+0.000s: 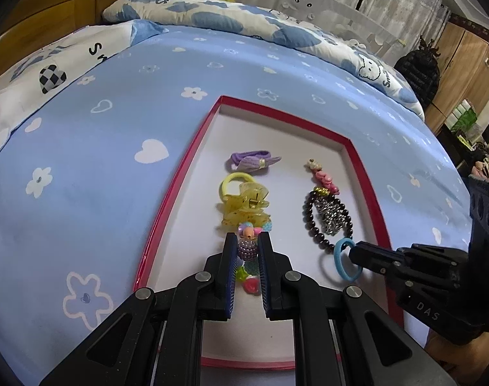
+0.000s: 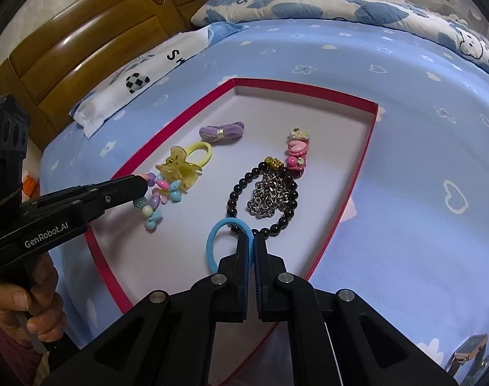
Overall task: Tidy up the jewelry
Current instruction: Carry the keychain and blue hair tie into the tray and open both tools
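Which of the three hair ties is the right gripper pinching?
The blue hair tie, clamped in the right gripper; the yellow hair tie and purple hair tie lie untouched farther back.

I see the tray lying flat on the bed, with pillows behind it at the far edge. Inside the tray, my left column runs from the fabric hair tie at the back, through the claw clip resting on a ring hair tie, to the beaded bracelet nearest me. In the right column, the charm clip lies farthest back, then the bead bracelet encircling a chain, then the elastic hair tie in front, touching that bracelet. A watch lies on the bed outside the tray, near right.
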### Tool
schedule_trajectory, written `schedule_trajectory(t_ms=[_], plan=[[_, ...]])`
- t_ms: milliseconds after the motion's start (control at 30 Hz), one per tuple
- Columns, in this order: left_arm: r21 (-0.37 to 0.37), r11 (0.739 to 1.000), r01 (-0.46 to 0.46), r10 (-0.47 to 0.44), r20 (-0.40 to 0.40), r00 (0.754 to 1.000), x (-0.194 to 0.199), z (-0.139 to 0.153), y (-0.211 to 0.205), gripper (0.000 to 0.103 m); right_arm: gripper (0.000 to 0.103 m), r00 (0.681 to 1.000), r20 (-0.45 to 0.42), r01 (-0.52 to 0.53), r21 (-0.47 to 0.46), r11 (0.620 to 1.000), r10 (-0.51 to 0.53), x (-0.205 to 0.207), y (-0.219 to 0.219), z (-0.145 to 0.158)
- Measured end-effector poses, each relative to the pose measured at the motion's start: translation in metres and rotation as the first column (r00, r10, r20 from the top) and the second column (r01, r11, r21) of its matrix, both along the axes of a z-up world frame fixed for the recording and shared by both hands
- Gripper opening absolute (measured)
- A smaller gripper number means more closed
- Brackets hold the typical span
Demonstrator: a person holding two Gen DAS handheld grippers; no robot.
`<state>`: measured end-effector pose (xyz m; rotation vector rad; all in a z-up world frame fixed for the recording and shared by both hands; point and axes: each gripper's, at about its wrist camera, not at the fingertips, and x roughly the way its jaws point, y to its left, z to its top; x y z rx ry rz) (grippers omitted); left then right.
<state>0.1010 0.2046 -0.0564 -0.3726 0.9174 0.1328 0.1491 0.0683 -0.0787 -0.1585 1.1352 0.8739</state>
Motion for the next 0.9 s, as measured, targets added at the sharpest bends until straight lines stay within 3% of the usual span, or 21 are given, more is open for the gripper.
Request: schedule_trajectory(t_ms=[500, 600, 733, 900], plan=[[-0.007, 1.0, -0.017, 0.017, -0.033, 0.999, 0.001, -0.01, 0.004, 0.012, 0.007, 0.999, 0.011, -0.041, -0.034, 0.999, 0.041, -0.003, 0.012, -0.001], [-0.002, 1.0, -0.021, 0.021, -0.043, 0.999, 0.001, -0.012, 0.003, 0.017, 0.009, 0.999, 0.007, -0.037, -0.029, 0.999, 0.037, -0.003, 0.011, -0.001], [-0.002, 0.999, -0.033, 0.033, -0.039, 0.999, -0.001, -0.009, 0.003, 0.021, 0.021, 1.0, 0.002, -0.021, 0.002, 1.0, 0.021, -0.001, 0.006, 0.004], [-0.004, 0.999, -0.037, 0.037, -0.019, 0.999, -0.007, 0.001, -0.001, 0.029, 0.028, 1.0, 0.01, 0.018, 0.07, 0.997, -0.018, 0.0, -0.01, 0.02]])
